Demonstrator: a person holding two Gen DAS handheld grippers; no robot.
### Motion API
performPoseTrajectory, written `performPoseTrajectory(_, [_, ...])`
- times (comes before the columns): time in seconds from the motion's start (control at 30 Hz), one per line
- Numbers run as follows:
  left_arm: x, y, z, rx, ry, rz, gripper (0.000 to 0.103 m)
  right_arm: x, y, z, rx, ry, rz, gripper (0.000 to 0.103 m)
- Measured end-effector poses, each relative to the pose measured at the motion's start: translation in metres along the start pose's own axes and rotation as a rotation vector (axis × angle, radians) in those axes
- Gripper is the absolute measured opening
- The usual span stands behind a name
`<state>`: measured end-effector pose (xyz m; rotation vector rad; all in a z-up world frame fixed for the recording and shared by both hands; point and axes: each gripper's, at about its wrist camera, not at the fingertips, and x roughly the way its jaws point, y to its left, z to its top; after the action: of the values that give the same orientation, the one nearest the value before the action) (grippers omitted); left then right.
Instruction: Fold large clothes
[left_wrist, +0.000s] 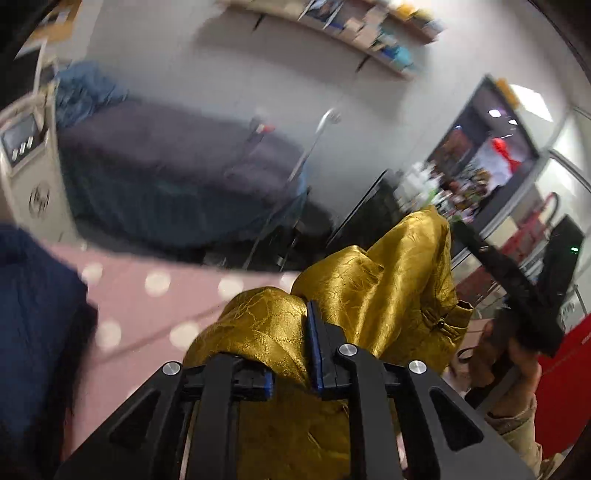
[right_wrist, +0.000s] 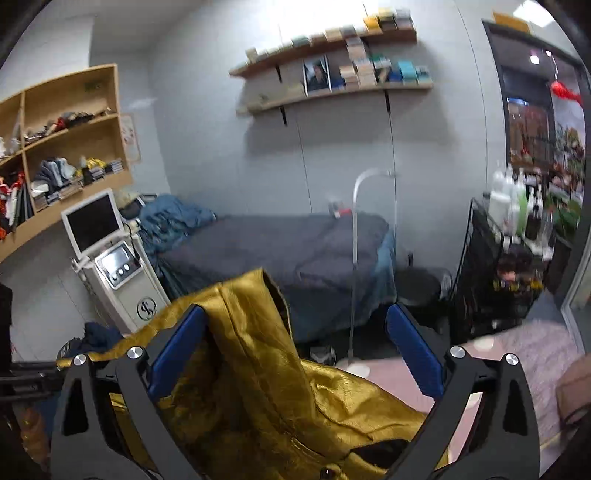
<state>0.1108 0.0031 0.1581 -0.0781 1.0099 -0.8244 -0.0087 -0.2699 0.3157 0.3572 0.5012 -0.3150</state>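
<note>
left gripper (left_wrist: 308, 343) jaws pinching gold garment (left_wrist: 388, 273), right gripper (right_wrist: 295, 354) jaws spread

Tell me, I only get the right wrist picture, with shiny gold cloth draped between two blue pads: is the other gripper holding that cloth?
Observer: Yes. The left gripper is shut on a bunched fold of the gold garment.
Operator: What lies under it?
Observer: A pink cloth with white dots.
Operator: Anything else on that cloth?
Observer: A dark blue garment at its left edge.
Operator: And my gripper, from there?
Observer: The right gripper is open; the left view shows only its black body in the person's hand.
</note>
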Motion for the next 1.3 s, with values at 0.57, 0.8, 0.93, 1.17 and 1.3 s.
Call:
performPoseTrajectory(0.57, [0.120, 0.122, -0.163, -0.036, 0.320, 0.224, 0.096, -0.003, -0.196, -0.335, 0.467, 0.694, -0.500, 0.097])
performPoseTrajectory(0.8, [0.199, 0.087, -0.217, 0.183, 0.511, 0.291, 0.094, -0.001, -0.179, -0.397, 0.512, 0.825, -0.375, 0.097])
performPoseTrajectory(0.93, [0.218, 0.090, -0.222, 0.185, 0.565, 0.287, 0.076, 0.014, -0.153, -0.403, 0.380, 0.864, -0.392, 0.074])
performPoseTrajectory(1.17, [0.210, 0.099, -0.203, 0.213, 0.561, 0.304, 0.027, 0.010, -0.152, -0.371, 0.318, 0.773, -0.420, 0.013])
performPoseTrajectory(1.3, [0.192, 0.106, -0.170, 0.234, 0.488, 0.337, 0.016, 0.000, -0.167, -0.326, 0.302, 0.669, -0.441, 0.012])
